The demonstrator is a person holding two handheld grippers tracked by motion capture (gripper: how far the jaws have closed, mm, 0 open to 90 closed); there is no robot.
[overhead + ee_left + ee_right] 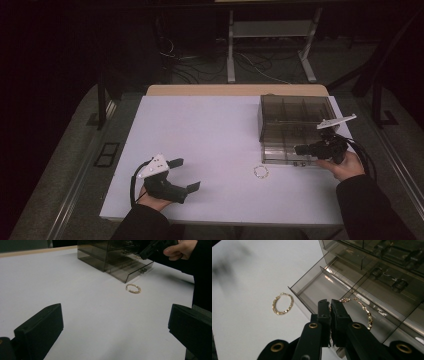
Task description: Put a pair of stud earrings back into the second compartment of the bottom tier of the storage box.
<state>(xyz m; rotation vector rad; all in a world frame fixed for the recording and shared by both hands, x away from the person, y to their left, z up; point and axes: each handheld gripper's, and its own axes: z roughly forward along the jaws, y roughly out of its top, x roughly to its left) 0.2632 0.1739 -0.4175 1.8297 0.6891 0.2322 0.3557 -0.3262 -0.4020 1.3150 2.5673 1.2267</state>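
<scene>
Right gripper (330, 305) pinched on gold chain (364, 311) over open drawer (317, 287); could have snagged on divider and slipped out.

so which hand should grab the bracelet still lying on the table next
Left, probably. The left hand-held gripper is open and empty, facing the loose bracelet. The right hand-held gripper is shut on a chain over the open drawer.

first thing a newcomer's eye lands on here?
Probably the smoky clear drawer box at the far right of the white table, its bottom drawer pulled open. The right gripper hangs over that drawer, shut on a gold chain that dangles into it. Next, the gold hoop lying on the table just in front of the drawer, while the left gripper waits open at the near left.
</scene>
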